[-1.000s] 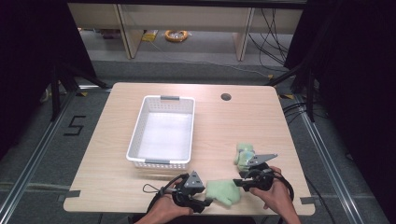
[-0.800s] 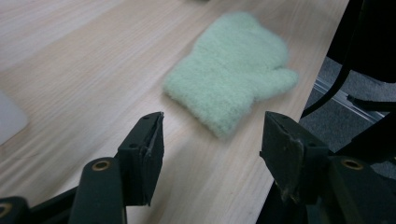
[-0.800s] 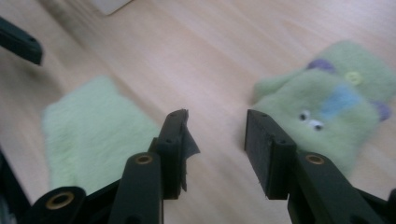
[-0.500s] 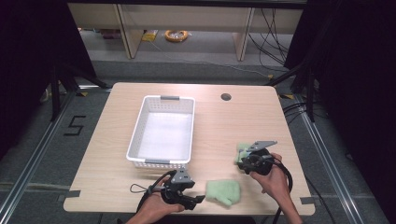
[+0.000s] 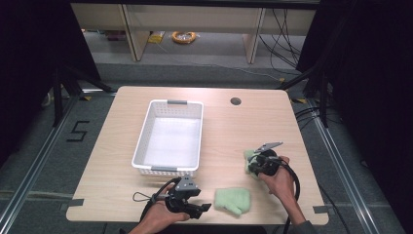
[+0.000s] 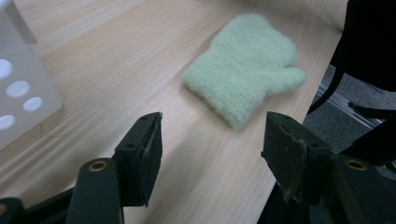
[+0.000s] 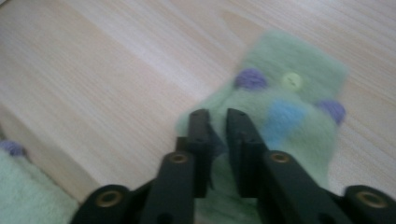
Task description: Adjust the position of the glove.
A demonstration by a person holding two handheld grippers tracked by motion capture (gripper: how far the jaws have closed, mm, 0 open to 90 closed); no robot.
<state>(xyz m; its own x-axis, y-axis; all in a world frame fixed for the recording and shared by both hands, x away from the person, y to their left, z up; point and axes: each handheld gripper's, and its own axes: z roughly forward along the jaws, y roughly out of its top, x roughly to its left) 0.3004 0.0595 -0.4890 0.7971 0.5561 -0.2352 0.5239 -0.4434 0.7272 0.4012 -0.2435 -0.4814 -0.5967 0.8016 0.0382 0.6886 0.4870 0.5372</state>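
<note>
Now my right gripper [image 7: 217, 116] has just been closing and pinches the dotted green mitten [image 7: 289, 116] on the table's [image 5: 122, 161] right, my left gripper [image 6: 210, 135] gapes empty near the plain mitten [image 6: 245, 65]; next, I judge, lift into the white basket [image 5: 141, 141].

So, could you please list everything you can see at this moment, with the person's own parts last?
Table: one, light wood, centre of the high view.
Basket: one, white, perforated, left half of the table.
Plain mitten: one, pale green, flat at the near edge, ahead of the left claw.
Patterned mitten: one, green with blue and purple patches and a button, right side of the table.
Hole: one, dark, far side of the tabletop.
Left claw: one, black, jaws open with nothing between them.
Right claw: one, black, jaws have just been closing, pinching the patterned mitten's edge.
</note>
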